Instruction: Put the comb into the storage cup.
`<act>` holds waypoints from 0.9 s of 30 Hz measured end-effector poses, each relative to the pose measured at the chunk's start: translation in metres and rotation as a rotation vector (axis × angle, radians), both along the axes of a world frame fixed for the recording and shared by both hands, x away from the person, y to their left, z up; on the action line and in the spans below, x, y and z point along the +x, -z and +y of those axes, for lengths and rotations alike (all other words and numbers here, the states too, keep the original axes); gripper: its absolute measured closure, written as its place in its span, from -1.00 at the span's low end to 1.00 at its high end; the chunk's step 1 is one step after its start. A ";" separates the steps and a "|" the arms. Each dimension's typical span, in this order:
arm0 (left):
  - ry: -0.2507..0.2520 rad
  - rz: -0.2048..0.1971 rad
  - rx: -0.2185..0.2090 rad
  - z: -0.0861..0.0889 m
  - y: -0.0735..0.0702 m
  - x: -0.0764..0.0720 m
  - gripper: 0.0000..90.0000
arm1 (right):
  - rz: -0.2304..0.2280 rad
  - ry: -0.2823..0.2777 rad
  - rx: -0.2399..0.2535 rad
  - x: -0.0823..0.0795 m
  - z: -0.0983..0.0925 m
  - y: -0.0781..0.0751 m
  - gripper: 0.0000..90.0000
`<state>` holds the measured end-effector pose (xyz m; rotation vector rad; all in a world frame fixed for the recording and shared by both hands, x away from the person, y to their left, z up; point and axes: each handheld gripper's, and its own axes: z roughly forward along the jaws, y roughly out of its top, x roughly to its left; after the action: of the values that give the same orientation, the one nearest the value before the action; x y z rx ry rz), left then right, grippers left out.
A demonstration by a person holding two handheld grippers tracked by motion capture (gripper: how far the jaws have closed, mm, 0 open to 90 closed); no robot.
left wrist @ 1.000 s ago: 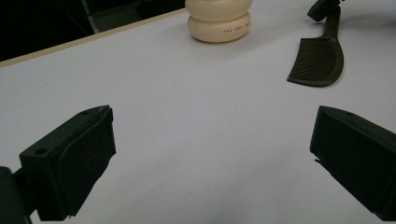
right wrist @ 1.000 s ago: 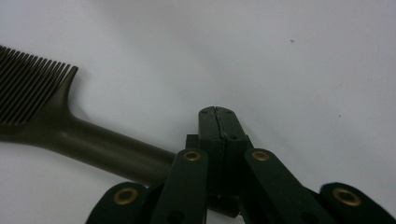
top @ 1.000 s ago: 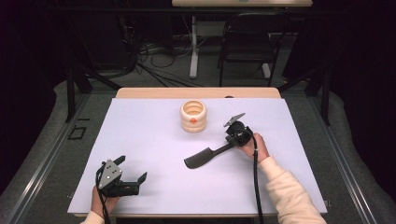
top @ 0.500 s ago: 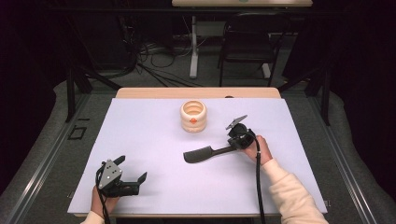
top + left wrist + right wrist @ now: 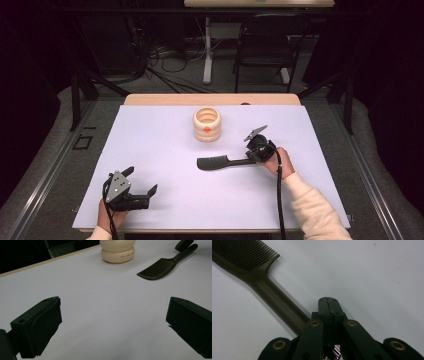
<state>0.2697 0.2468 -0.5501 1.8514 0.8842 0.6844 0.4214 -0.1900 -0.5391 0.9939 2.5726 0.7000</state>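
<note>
Right tool [image 5: 327, 300] closed beside comb [image 5: 262, 285] handle; left tool [image 5: 140, 192] agape, low.

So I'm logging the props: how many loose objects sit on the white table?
2: a cream ribbed holder at the far middle, and a dark comb nearer, its handle end by the right gripper.

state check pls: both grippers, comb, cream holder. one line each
left gripper: open, nothing between its jaws, low over the table
right gripper: shut, jaws pressed together beside the comb handle, not around it
comb: lying flat
cream holder: upright, open top, standing apart from the comb
</note>
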 end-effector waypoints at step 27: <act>0.001 -0.005 0.011 -0.001 0.000 0.001 -1.00 | 0.030 -0.028 -0.003 -0.016 -0.001 -0.001 1.00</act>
<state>0.2707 0.2462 -0.5496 1.8592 0.8778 0.6944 0.4059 -0.1913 -0.5386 0.9770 2.6171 0.6933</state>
